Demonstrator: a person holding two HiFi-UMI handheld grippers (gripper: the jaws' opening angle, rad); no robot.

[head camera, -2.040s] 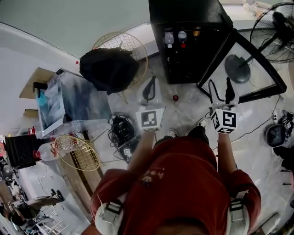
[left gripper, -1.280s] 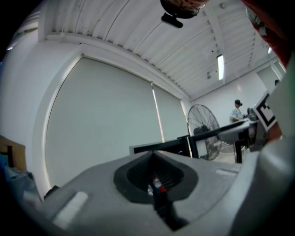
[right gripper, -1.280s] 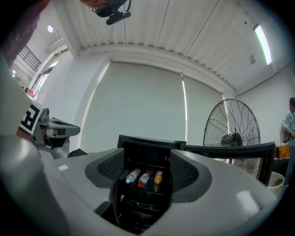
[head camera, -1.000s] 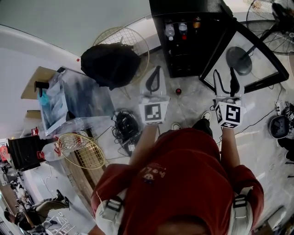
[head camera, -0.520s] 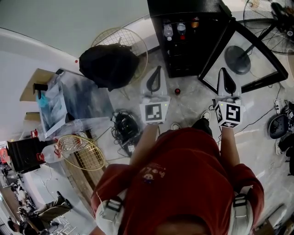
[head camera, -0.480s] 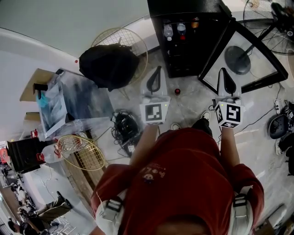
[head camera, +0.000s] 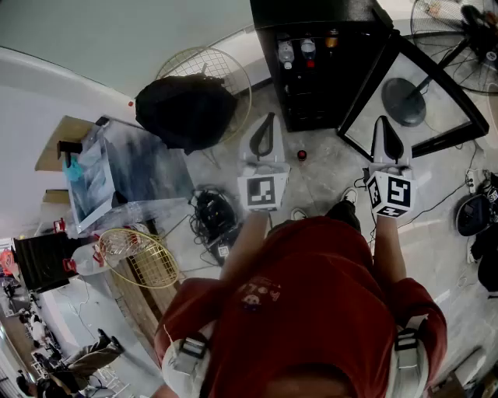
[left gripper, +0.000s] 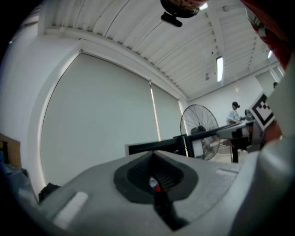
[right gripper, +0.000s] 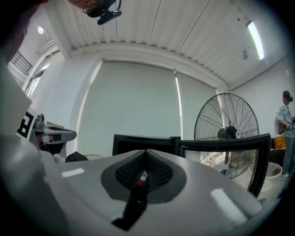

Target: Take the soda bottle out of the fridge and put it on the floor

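The black fridge [head camera: 319,78] stands open at the top of the head view, its glass door [head camera: 412,93] swung out to the right. Three bottles [head camera: 308,48] sit on its upper shelf. On the floor in front of the fridge stands a small dark bottle with a red cap [head camera: 301,155], seen from above. My left gripper [head camera: 267,124] is shut and empty, just left of that bottle and above it. My right gripper [head camera: 385,128] is shut and empty, over the lower edge of the open door. Both gripper views show closed jaws, left gripper [left gripper: 154,184] and right gripper [right gripper: 140,177], pointing level at the fridge [right gripper: 138,138].
A standing fan [head camera: 459,23] is behind the door, at the right. A black bag [head camera: 185,109] lies on a round wire grille at the left, beside a clear-topped table [head camera: 132,167]. Cables [head camera: 210,214] and a wire basket [head camera: 136,256] lie on the floor near my feet.
The right gripper's jaws, open a second ago, have closed with nothing between them. Both grippers stay at about the same place in front of the fridge.
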